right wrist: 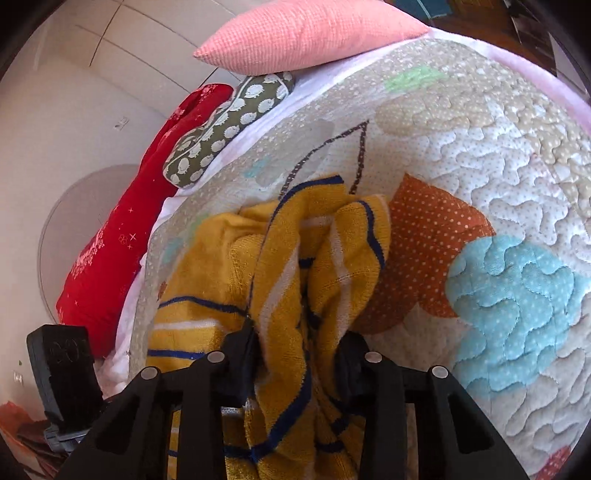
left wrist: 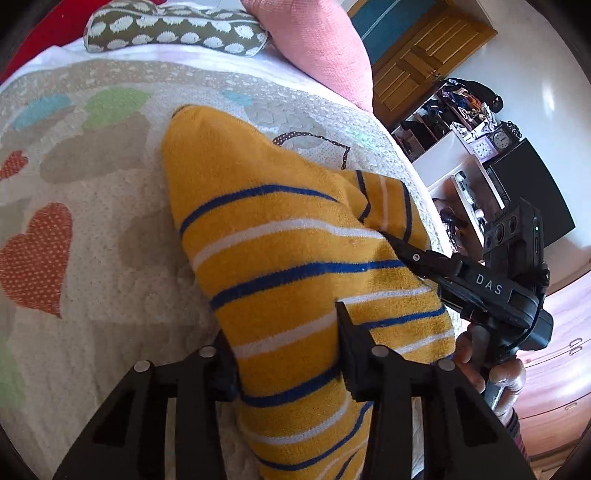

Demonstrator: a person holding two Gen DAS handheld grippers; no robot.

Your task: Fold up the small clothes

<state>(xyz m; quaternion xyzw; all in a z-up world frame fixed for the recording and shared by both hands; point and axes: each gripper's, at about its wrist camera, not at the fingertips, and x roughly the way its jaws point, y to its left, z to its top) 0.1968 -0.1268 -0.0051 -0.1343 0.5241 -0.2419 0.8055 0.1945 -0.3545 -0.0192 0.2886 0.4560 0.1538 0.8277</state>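
A small yellow terry garment [left wrist: 280, 251] with blue and white stripes lies lengthwise on the quilted bed cover [left wrist: 96, 236]. My left gripper [left wrist: 288, 354] straddles its near part, and the cloth fills the gap between the pads, so it is shut on it. At the garment's right edge the right gripper [left wrist: 413, 258] comes in, with a hand on its handle. In the right wrist view the garment [right wrist: 288, 280] is bunched into folds, and my right gripper [right wrist: 295, 350] is shut on a gathered ridge of it.
A pink pillow [left wrist: 325, 44], an olive patterned cushion [left wrist: 173, 33] and a red pillow [right wrist: 122, 236] lie at the head of the bed. The bed's edge runs along the right, with shelves [left wrist: 461, 122], a wooden door [left wrist: 424, 55] and floor beyond it.
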